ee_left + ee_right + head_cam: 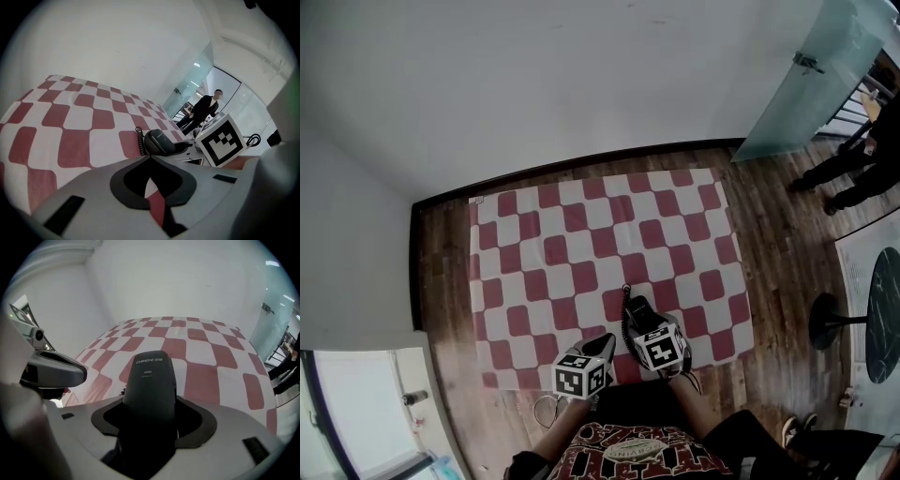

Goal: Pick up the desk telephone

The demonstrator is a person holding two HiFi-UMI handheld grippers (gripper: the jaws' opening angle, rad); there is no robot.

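Note:
A black telephone handset [639, 312] sits between the jaws of my right gripper [644, 323], which is shut on it, low over the near edge of the red-and-white checked cloth [581, 244]. In the right gripper view the handset [150, 380] fills the gap between the jaws and points out over the cloth. Its coiled cord [625, 298] hangs at its far end. My left gripper [604, 345] is just to the left, shut with nothing in it; in its own view the handset [161, 141] and cord [139, 140] lie ahead to the right. No phone base is in view.
The cloth lies on a wooden floor [773, 253] beside a white wall. A glass door [806, 84] and a standing person [862, 159] are at the far right. A round table on a black pedestal foot [830, 321] stands to the right.

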